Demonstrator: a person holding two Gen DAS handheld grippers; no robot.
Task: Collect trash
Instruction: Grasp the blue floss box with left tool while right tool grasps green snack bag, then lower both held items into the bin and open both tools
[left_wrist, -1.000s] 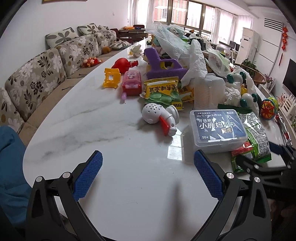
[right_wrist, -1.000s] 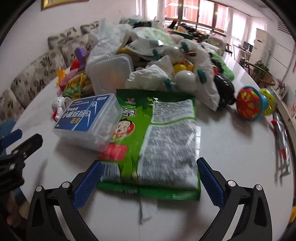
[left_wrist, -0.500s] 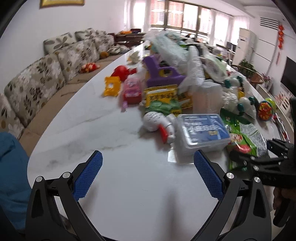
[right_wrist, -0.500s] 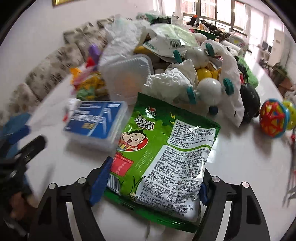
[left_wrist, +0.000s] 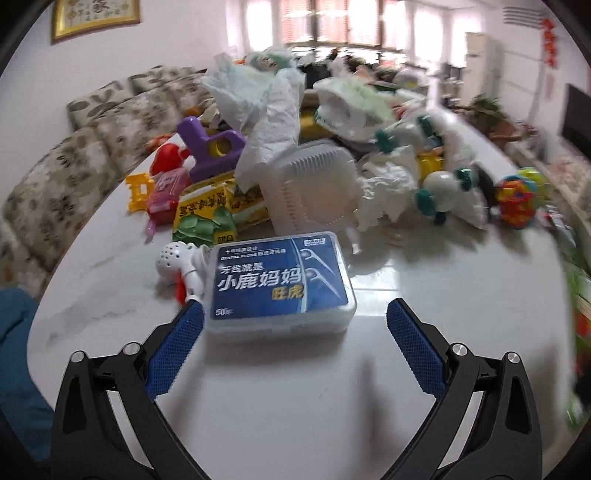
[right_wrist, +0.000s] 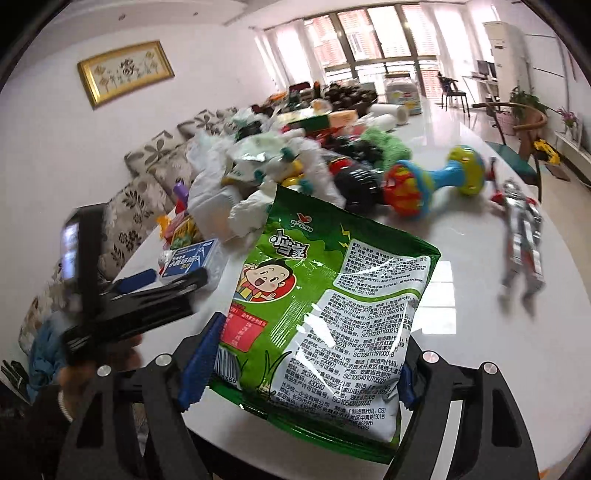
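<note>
Now our right gripper (right_wrist: 295, 373) clamps the green snack bag (right_wrist: 321, 314), tilted up off the white tabletop (right_wrist: 498, 354). Our left gripper (left_wrist: 295, 332) gapes wide, the blue floss box (left_wrist: 280, 282) at twelve o'clock, just beside its left pad.

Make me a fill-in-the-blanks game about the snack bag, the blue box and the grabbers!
1. The right gripper is shut on a snack bag whose main colour is ____.
2. The left gripper has its jaws ____, with nothing held.
3. The floss box has a lid label coloured ____.
4. The floss box rests on the white ____.

Missing words: green; open; blue; table
</note>
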